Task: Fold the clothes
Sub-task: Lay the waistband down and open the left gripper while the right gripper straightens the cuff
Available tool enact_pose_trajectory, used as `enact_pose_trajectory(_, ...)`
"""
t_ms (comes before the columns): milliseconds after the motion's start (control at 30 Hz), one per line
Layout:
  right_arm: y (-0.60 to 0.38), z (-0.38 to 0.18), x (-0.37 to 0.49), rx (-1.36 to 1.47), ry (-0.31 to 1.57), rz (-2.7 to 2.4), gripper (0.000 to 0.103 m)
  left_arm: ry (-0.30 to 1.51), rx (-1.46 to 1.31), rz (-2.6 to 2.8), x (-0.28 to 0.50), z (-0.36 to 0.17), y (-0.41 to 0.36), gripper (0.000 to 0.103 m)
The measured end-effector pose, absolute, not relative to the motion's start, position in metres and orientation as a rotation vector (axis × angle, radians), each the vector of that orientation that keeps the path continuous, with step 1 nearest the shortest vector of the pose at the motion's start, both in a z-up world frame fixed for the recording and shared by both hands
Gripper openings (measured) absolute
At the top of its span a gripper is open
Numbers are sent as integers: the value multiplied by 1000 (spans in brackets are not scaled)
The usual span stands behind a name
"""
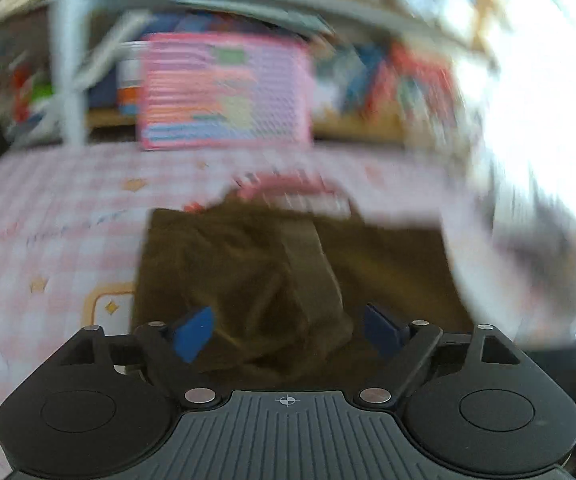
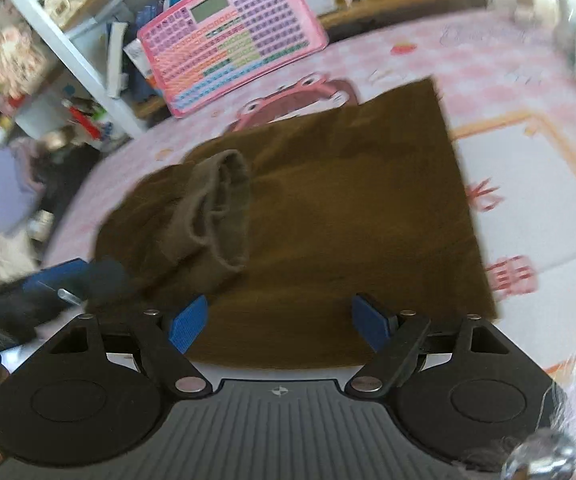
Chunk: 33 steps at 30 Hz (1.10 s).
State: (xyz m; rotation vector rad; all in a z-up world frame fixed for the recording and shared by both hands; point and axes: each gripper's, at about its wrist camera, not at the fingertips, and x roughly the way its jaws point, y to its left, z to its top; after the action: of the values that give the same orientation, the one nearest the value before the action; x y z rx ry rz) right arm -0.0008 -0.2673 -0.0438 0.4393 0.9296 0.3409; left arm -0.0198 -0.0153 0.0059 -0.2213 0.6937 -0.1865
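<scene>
A dark olive-brown garment (image 2: 328, 216) lies on a pink checked mat (image 2: 528, 208), its right part flat and its left part bunched, with a ribbed cuff (image 2: 215, 204) turned up. My right gripper (image 2: 279, 324) is open and empty just above the garment's near edge. The left gripper's blurred body (image 2: 47, 292) shows at that view's left edge, beside the bunched part. In the blurred left wrist view, my left gripper (image 1: 288, 332) is open and empty over the crumpled garment (image 1: 271, 276).
A pink toy keyboard (image 2: 231, 36) leans against a bookshelf (image 2: 87, 20) behind the mat; it also shows in the left wrist view (image 1: 223, 92). Books and clutter fill the shelves. A bright white blurred object (image 1: 528, 200) is at the right.
</scene>
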Motion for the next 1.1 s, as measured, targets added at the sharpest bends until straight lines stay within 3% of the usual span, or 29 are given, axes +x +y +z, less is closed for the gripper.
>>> enact_pose_trajectory(167,-258,-59,41,676,1045,490,81,656,-526,64,-43,9,37,86)
enact_pose_trajectory(300,-246,-69,69,774,1080,483,79,634,-592,181,-72,11,53,86)
enact_pose_trajectory(333,-243,-71,75,796,1088,479,67,633,-592,204,-78,12,53,86)
enact_pose_trajectory(367,-240,-73,82,819,1096,476,50,634,-593,222,-82,12,53,86)
enact_pose_trajectory(400,-237,-75,88,841,1103,472,18,634,-596,239,-86,13,53,86)
enact_pose_trajectory(567,-226,-42,86,968,989,778,18,619,-583,267,-93,19,50,86)
enact_pose_trajectory(767,-233,-98,102,968,1160,525,19,652,-549,249,-93,19,36,86)
enact_pose_trajectory(933,-233,-97,99,973,1143,544,33,671,-520,221,-88,19,27,86)
enact_pose_trajectory(1100,-249,-96,88,1008,1128,518,37,687,-510,188,-85,14,23,86)
